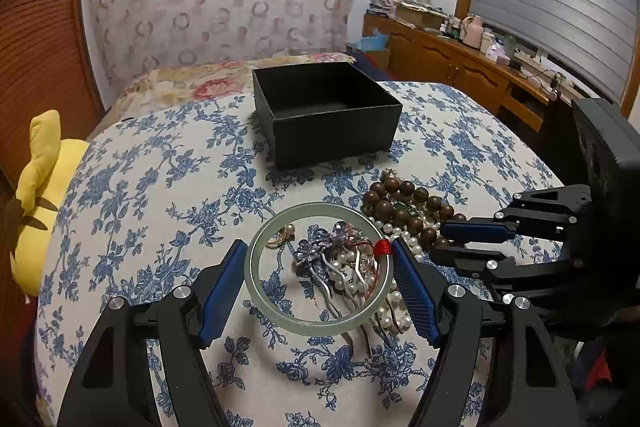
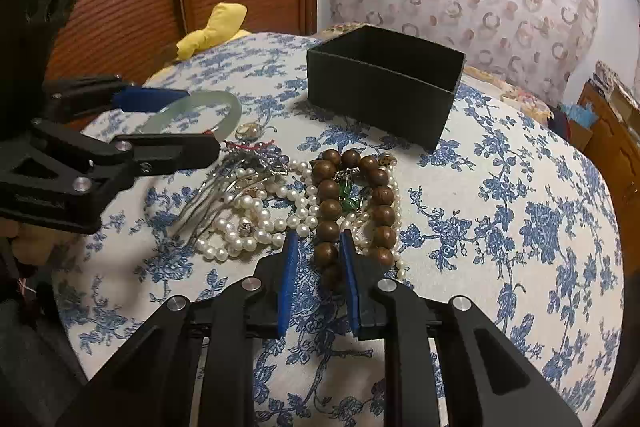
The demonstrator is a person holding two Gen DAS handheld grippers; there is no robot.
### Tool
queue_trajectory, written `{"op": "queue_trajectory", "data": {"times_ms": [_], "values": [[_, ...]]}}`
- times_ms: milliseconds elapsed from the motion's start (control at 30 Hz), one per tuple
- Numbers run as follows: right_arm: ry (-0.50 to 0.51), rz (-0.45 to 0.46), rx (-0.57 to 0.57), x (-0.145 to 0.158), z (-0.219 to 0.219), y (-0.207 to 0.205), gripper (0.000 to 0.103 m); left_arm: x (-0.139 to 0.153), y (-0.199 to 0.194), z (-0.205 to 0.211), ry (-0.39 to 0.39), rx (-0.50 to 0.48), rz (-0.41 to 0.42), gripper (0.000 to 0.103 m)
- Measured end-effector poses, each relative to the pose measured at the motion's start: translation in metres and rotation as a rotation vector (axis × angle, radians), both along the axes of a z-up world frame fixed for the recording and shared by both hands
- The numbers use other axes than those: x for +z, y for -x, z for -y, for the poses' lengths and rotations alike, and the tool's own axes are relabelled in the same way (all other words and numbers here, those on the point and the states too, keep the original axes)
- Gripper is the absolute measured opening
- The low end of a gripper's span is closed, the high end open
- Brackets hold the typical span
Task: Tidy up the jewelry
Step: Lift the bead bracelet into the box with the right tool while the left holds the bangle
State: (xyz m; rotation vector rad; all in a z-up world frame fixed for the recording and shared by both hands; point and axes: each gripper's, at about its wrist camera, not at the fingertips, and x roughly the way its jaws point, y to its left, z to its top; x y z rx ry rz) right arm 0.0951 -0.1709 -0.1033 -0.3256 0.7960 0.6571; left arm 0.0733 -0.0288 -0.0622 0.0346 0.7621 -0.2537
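My left gripper (image 1: pixel 320 263) is shut on a pale green jade bangle (image 1: pixel 256 255), held flat just above a heap of jewelry: pearl strands (image 2: pixel 248 223), silver hairpins (image 2: pixel 208 203) and a purple brooch (image 1: pixel 320 243). The bangle also shows in the right wrist view (image 2: pixel 196 107). My right gripper (image 2: pixel 318 255) is shut on a brown wooden bead bracelet (image 2: pixel 330 211), which lies on the heap's right side. An open black box (image 1: pixel 328 131) stands beyond the heap; it also shows in the right wrist view (image 2: pixel 380 91).
The table has a white cloth with blue flowers (image 1: pixel 160 195). A yellow plush toy (image 1: pixel 44 187) lies off its left edge. A wooden sideboard (image 1: pixel 460 63) with clutter stands at the far right, and a patterned curtain hangs behind.
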Motion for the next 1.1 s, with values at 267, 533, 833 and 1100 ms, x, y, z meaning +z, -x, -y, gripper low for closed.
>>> {"op": "queue_trajectory", "data": {"times_ms": [267,533,833,1100], "values": [[0.038,0.02,0.002,-0.004,-0.002,-0.005,0.018,0.0,0.002,-0.002,0.004,0.001,0.006,0.069],[-0.044,0.058,-0.021,0.02,0.012,-0.007,0.015,0.006,0.001,-0.005,0.014,0.012,0.021,0.069],[-0.083,0.12,-0.023,0.055,0.019,-0.014,0.015,0.012,-0.002,-0.007,0.025,0.021,0.038,0.069],[-0.093,0.164,-0.023,0.075,0.02,-0.019,0.015,0.016,-0.003,-0.009,0.03,0.027,0.051,0.069]]}}
